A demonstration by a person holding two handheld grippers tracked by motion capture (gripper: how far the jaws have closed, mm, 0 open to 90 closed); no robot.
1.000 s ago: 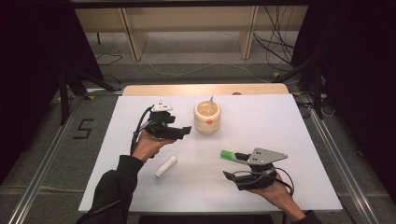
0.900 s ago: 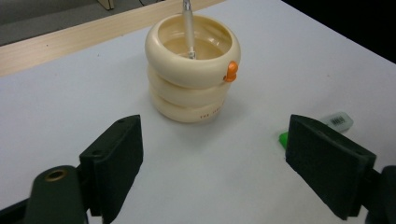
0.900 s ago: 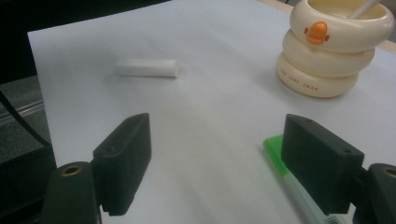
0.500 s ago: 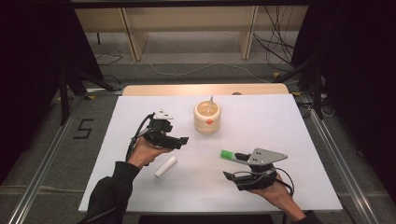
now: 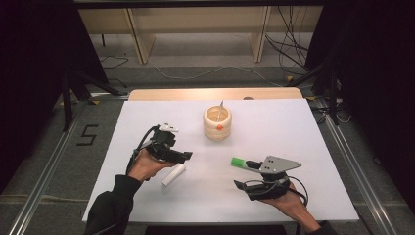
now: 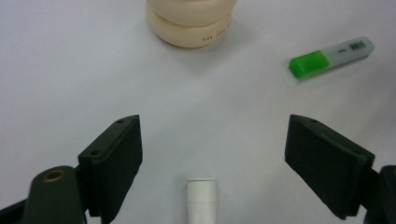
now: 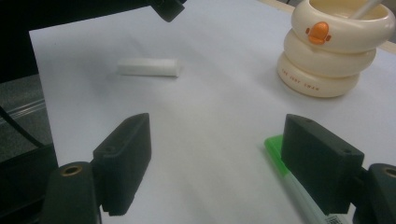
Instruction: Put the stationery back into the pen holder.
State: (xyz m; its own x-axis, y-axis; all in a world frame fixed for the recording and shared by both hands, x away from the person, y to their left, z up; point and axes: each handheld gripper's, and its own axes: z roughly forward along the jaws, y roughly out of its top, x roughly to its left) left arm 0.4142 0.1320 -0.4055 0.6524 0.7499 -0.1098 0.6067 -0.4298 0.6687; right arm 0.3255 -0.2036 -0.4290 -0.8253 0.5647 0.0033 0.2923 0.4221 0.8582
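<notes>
Since a second ago the left gripper [image 5: 182, 155] has drawn back from the cream holder [image 5: 218, 124] toward the person and now hangs over the white tube [image 5: 173, 175], its jaws spread wide with nothing between them. In the left gripper view the white tube [image 6: 202, 200] lies on the table [image 5: 293, 127] between the jaws, its lower part cut off by the frame edge. Mid-table stands the cream holder, shaped like stacked rings with an orange duck bill, a thin stick leaning inside; small print on its base ring begins "THE" but the rest is too fine to read. To the right lies the green-capped highlighter [image 5: 242, 163], its barrel partly hidden under the right gripper [image 5: 241, 183], whose jaws stand apart and empty. The highlighter [image 6: 332, 56] carries a barcode label, unreadable
</notes>
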